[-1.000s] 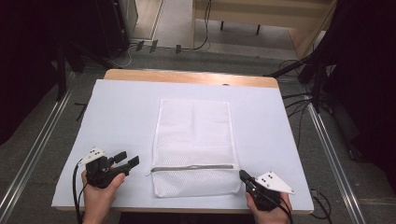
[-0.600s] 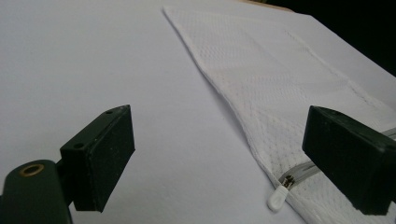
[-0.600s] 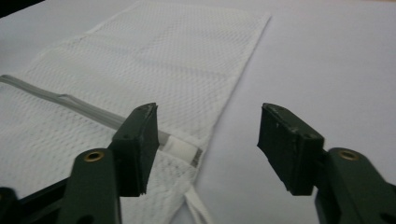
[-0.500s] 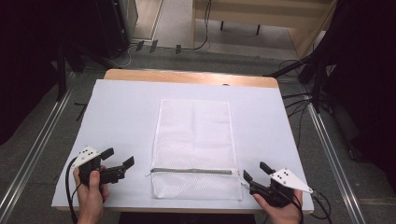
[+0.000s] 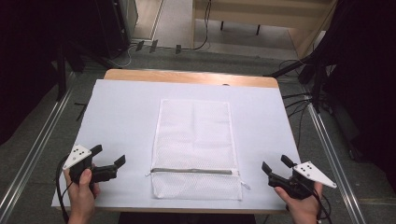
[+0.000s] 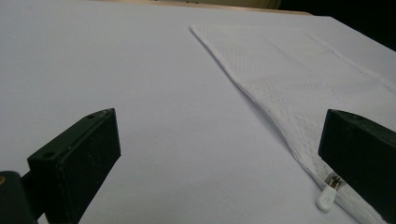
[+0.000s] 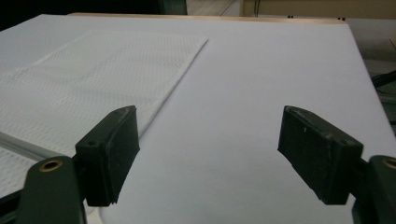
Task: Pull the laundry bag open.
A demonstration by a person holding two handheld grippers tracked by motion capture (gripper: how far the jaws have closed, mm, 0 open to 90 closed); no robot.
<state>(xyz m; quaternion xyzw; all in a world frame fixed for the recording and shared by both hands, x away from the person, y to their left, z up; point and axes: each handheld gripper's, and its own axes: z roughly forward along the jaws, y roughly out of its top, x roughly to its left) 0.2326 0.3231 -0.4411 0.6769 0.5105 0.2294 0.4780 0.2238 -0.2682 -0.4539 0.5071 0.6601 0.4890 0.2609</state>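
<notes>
So both tools [image 5: 111, 162] [image 5: 276, 168] sit released at the tabletop's [image 5: 121, 112] front corners, jaws just opened, leaving the mesh bag [image 5: 195, 140] flat.

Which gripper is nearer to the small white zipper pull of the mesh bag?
Left. The left gripper is open beside the bag's left edge, where the zipper pull lies by one jaw. The right gripper, also open, is off the opposite edge.

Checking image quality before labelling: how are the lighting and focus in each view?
High view: table sheet evenly lit, surroundings dark, slightly soft. Left gripper view: near jaws blurred, mesh bag sharper. Right gripper view: jaws soft, far table edge hazy.
</notes>
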